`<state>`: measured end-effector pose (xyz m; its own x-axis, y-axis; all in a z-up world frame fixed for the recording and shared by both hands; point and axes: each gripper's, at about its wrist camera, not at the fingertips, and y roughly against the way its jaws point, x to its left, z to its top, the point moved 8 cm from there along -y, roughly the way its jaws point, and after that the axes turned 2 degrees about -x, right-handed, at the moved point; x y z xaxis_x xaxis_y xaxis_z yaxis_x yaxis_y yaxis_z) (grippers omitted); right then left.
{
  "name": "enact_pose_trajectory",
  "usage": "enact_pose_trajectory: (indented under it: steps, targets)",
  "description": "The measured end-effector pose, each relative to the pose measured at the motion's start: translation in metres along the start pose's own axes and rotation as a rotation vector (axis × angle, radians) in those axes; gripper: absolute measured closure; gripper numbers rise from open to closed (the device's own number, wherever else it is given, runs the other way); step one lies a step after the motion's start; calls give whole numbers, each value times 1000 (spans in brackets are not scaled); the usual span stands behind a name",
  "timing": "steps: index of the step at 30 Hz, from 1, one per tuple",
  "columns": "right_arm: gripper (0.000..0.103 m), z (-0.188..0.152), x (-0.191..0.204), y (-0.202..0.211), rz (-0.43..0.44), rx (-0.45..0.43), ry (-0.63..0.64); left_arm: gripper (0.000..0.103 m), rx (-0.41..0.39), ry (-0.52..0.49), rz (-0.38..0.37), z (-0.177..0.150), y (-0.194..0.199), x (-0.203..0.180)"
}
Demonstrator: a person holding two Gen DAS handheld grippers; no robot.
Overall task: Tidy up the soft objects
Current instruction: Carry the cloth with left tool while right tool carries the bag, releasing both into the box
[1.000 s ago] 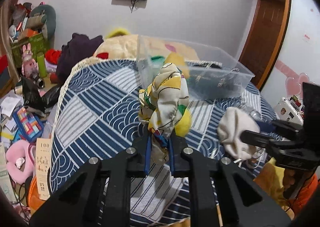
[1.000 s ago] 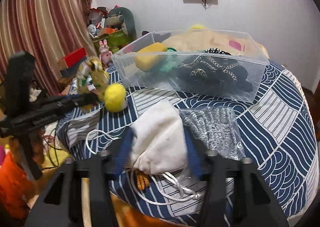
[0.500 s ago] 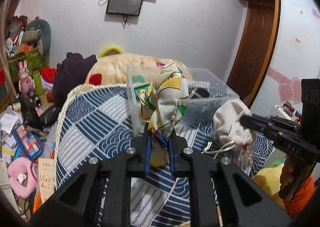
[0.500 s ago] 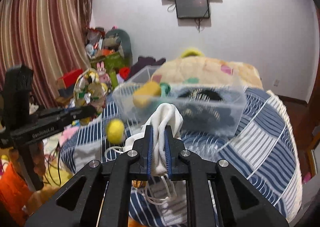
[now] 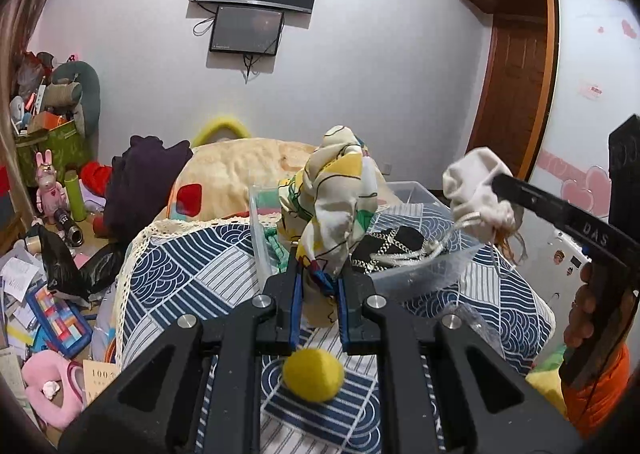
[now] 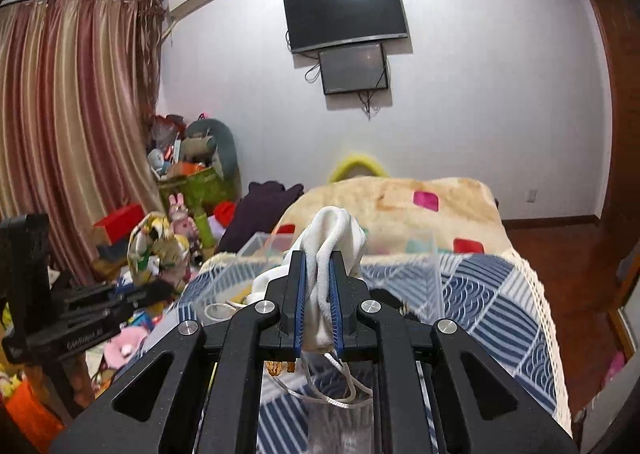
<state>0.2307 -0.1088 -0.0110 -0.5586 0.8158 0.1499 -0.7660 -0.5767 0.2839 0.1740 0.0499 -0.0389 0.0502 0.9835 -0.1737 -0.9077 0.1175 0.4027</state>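
Observation:
My left gripper (image 5: 318, 286) is shut on a patterned yellow-and-white cloth bundle (image 5: 332, 206), held up in front of a clear plastic bin (image 5: 424, 274) on the blue patterned table cover (image 5: 188, 274). A yellow ball (image 5: 313, 374) hangs below the cloth. My right gripper (image 6: 318, 294) is shut on a white drawstring pouch (image 6: 334, 238), lifted above the bin; its cord (image 6: 332, 398) dangles. The pouch also shows in the left wrist view (image 5: 476, 190), over the bin's right side. The left gripper with its cloth (image 6: 154, 246) shows at the left of the right wrist view.
The bin holds a black-and-white chain-pattern item (image 5: 392, 246) and green things (image 5: 276, 246). A cream blanket (image 6: 400, 210) lies behind the table. Toys, boxes and papers (image 5: 48, 294) clutter the floor on the left. A wooden door (image 5: 516, 94) stands at the right.
Both grippers have risen with their loads. The right gripper closed on the white pouch and lifted it off the table to above the bin. The yellow ball now hangs beneath the left gripper.

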Motion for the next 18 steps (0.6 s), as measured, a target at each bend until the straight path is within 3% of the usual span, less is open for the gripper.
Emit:
enact_pose_trajectory:
  steps: [8,18]
  targets:
    - [93,5,6,-39,-10,34,13,89,65,-9,10,-3,-34,3]
    - [93,-35,7,-88,17,228,17,89,135,-30,66,-14,-74,12]
